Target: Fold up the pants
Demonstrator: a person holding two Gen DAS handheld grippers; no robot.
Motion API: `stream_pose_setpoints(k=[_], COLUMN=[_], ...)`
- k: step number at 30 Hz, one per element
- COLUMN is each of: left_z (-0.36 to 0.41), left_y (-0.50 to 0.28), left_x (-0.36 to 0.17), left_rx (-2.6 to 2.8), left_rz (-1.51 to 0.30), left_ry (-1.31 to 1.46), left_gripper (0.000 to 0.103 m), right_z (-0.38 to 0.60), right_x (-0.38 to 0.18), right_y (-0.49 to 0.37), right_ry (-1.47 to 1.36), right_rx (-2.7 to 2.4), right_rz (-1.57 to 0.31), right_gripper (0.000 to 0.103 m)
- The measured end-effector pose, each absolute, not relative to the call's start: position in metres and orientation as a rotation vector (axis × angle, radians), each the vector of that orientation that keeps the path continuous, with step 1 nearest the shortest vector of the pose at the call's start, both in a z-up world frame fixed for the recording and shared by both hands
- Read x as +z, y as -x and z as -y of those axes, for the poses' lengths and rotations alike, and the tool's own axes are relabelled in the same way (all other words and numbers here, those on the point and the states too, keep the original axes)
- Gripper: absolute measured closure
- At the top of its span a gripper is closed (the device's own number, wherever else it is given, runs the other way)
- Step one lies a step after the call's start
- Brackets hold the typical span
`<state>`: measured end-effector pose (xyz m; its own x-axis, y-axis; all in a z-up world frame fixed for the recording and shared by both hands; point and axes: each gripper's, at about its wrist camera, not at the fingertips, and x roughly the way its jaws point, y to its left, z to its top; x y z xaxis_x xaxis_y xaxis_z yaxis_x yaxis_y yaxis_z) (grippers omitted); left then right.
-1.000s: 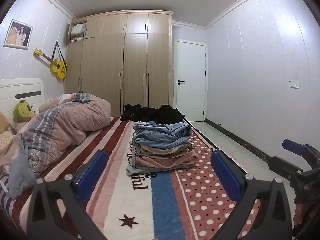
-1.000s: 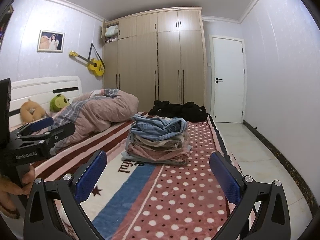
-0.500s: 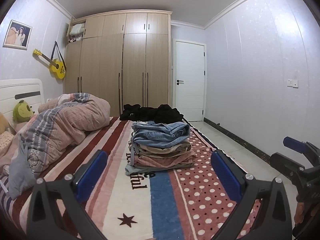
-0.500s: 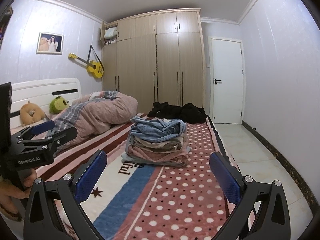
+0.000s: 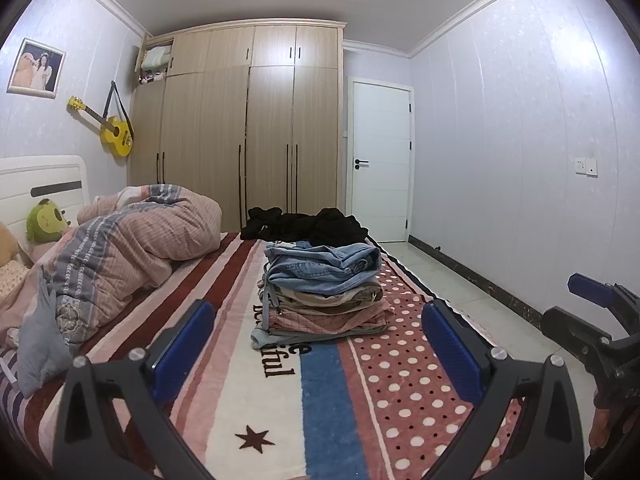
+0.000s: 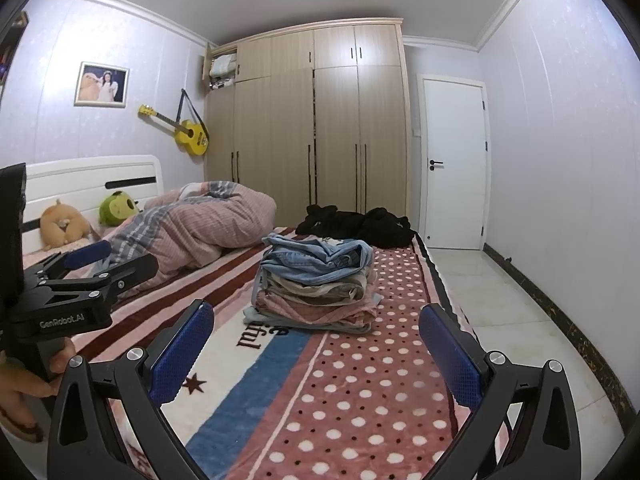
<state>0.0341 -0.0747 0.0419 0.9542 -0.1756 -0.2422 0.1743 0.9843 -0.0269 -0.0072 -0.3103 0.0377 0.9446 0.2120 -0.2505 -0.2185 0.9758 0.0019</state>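
Note:
A stack of folded pants (image 5: 322, 290), blue denim on top, sits on the bed in the middle of both views; it also shows in the right wrist view (image 6: 316, 284). A heap of black clothes (image 5: 304, 226) lies behind it at the far end of the bed (image 6: 356, 226). My left gripper (image 5: 320, 344) is open and empty, held above the blanket short of the stack. My right gripper (image 6: 316, 344) is open and empty, also short of the stack. Each gripper shows at the edge of the other's view.
The bed is covered by a striped and dotted blanket (image 5: 320, 392). A rumpled pink quilt (image 5: 120, 252) and plush toys (image 6: 116, 208) lie at the left near the headboard. A wardrobe (image 5: 248, 128) and a white door (image 5: 380, 160) stand behind. Tiled floor (image 6: 500, 300) is at the right.
Both grippers have drifted slightly; the view shifted a little. Nothing on the bed has moved, and both grippers stay open.

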Motion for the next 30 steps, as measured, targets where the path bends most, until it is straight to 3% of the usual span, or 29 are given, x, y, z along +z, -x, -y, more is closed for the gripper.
stream_pose_setpoints(k=[30], left_z=[0.0718], left_y=[-0.0364], left_x=[0.0414], left_rx=[-0.175], left_rz=[-0.251], left_ry=[0.013], left_gripper=[0.001], right_z=[0.3106], right_x=[0.0370], right_y=[0.0068], right_ry=[0.023], right_rx=[0.219], right_rz=[-0.254], right_gripper=[0.001])
